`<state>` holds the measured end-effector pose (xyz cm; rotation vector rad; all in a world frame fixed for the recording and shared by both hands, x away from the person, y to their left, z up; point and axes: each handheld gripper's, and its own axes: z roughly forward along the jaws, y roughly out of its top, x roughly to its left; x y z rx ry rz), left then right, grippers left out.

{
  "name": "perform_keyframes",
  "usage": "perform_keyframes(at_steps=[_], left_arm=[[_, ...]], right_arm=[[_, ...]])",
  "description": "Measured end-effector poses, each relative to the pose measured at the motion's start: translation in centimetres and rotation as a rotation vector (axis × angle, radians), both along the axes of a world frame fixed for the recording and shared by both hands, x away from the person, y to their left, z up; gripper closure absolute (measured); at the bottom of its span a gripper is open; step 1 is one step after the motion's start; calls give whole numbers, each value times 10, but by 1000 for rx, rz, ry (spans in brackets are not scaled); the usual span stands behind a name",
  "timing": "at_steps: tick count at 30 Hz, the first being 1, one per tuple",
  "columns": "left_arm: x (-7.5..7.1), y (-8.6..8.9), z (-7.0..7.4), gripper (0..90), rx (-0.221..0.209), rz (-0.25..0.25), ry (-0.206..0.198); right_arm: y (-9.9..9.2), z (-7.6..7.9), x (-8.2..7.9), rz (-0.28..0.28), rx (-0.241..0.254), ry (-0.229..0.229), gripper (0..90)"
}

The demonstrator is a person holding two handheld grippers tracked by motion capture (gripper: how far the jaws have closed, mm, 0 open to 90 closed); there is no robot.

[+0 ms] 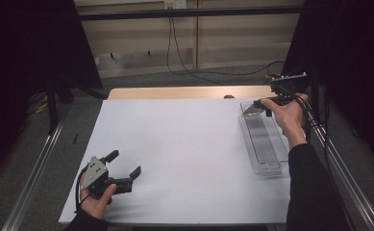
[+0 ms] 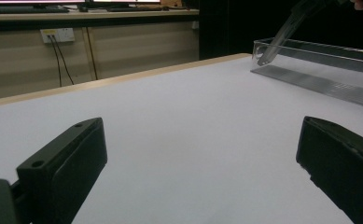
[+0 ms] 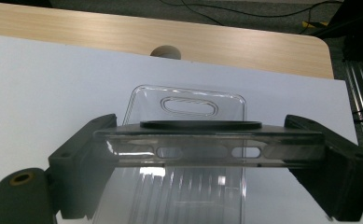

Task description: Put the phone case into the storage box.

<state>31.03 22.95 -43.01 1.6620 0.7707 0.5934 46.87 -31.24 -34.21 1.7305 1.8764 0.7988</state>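
Clear plastic phone case [image 3: 188, 140] sits pinched between the right gripper [image 1: 266, 107] jaws above the clear tray [image 1: 264, 139]; next, lower it in. Left gripper [image 1: 122, 168] jaws rest spread.

- The surface [image 1: 184, 144] is a table with a pale wooden top, covered almost wholly by a white sheet [image 1: 175, 159].
- A strip of bare wood [image 1: 175, 92] shows along the far edge, beyond the sheet.
- A small round grey thing [image 1: 229, 96] sits at that far edge, where wood meets sheet; what it is cannot be told.
- A long clear plastic tray [image 1: 266, 166] lies on the sheet near the right edge, lengthwise from near to far, with a ribbed bottom.
- The left tongs [image 1: 125, 169] rest low at the near left corner of the sheet.
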Motion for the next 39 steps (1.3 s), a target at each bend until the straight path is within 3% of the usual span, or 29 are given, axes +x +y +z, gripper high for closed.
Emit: perform_keyframes(at_steps=[14,30,39], left_arm=[[0,0,0,17,-1,2,1],[0,-2,-1,18,8,-6,3],[1,-2,-2,21,5,4,8]], right_arm=[[7,-7,6,-31,-19,-21,116],[13,-12,13,-24,-38,-89,111],[14,-15,19,-49,-17,-121,108]])
